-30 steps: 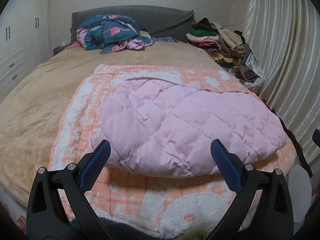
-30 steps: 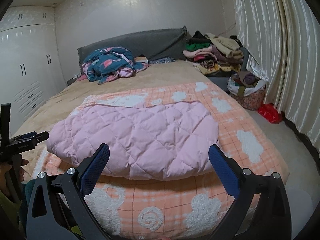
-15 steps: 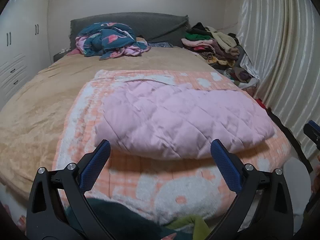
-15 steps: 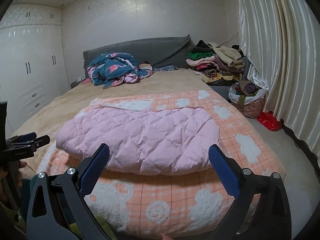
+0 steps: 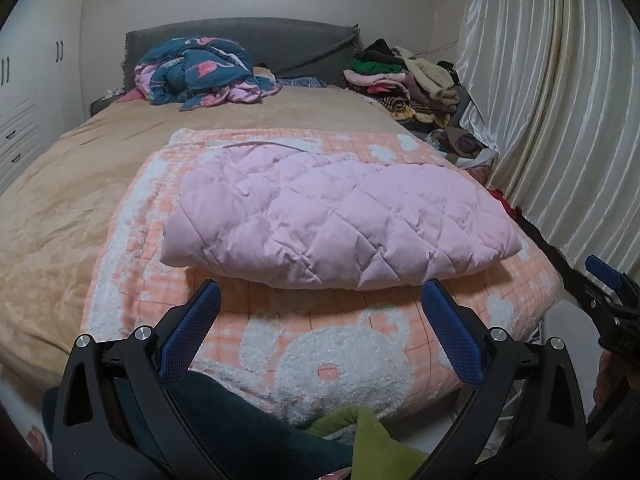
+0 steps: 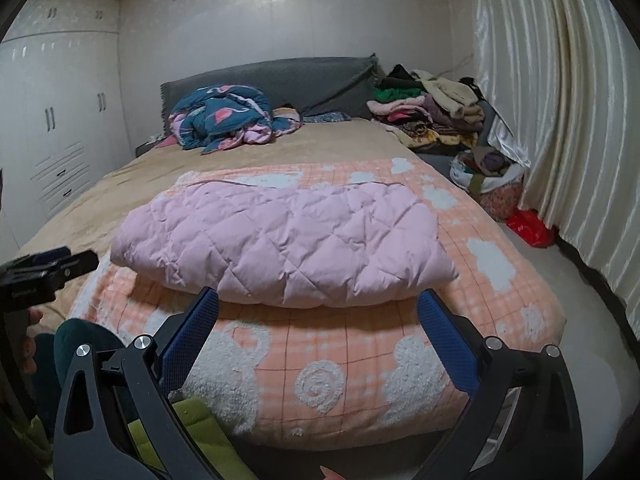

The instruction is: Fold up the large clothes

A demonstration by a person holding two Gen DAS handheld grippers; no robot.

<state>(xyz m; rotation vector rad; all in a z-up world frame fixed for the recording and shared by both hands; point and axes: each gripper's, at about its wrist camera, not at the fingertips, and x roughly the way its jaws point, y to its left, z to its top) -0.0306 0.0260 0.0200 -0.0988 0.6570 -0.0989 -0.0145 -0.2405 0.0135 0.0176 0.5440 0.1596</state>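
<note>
left wrist view: left gripper spread wide, blue pads well apart, nothing between them, touching nothing
right wrist view: right gripper equally wide, pads bare, holding nothing
both tools: held short of the foot of the bed, apart from the garment
pink quilted jacket: folded into a flat bundle, lying across the orange-and-white blanket near the foot of the bed
tan bedspread: under the blanket
blue patterned bedding: bunched by the grey headboard
clothes pile: stacked beside the curtain
</note>
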